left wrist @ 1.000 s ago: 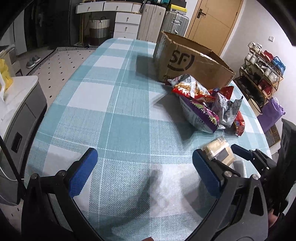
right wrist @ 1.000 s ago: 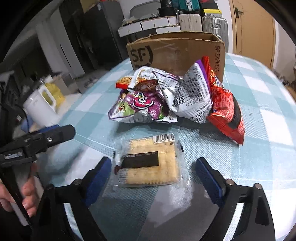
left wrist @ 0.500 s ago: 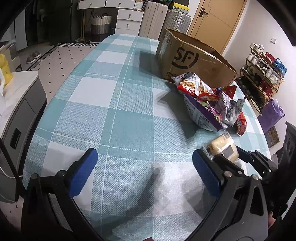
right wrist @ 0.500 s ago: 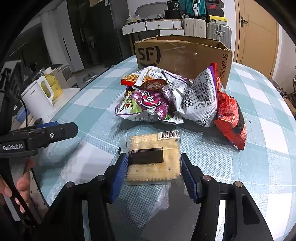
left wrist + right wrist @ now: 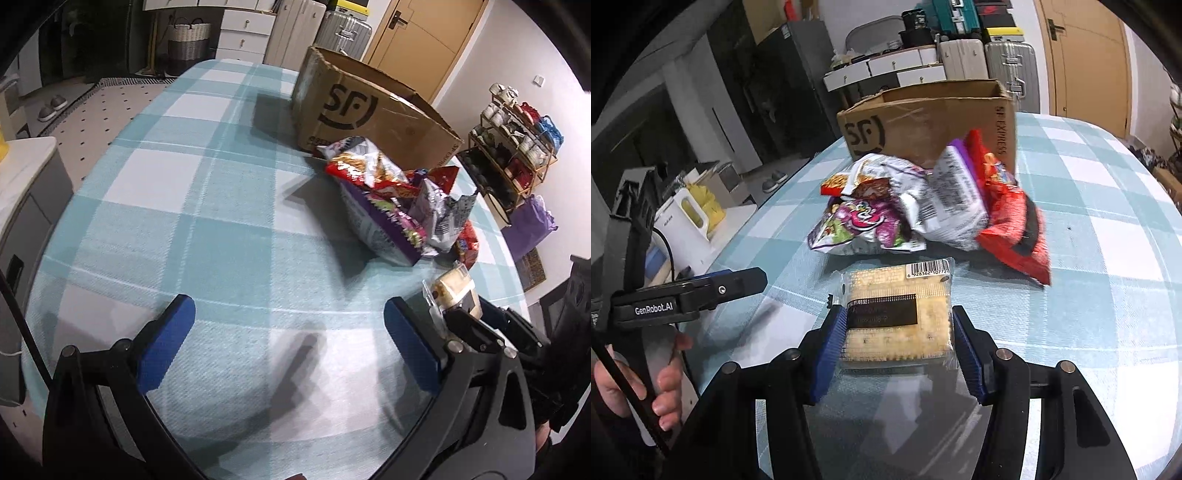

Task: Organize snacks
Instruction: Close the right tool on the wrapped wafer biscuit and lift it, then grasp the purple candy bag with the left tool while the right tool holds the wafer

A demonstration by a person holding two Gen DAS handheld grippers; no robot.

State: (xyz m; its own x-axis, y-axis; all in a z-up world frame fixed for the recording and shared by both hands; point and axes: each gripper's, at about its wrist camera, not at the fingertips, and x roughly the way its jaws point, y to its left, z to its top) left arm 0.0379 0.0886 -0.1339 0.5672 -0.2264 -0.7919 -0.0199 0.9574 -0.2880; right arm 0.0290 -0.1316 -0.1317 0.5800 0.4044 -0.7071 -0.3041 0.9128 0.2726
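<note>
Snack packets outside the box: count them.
About 5, some may be hidden: cracker pack in the right claw; red-orange bag, purple bag, silver bag, red bag piled before the cardboard box.

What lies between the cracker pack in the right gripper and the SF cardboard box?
In the right wrist view, a heap of snack bags lies between the cracker pack, clamped in the right gripper, and the SF cardboard box.

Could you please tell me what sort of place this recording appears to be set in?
Probably a lived-in home: a table with a checked tablecloth, suitcases by a wooden door, and a shelf of cups.
</note>
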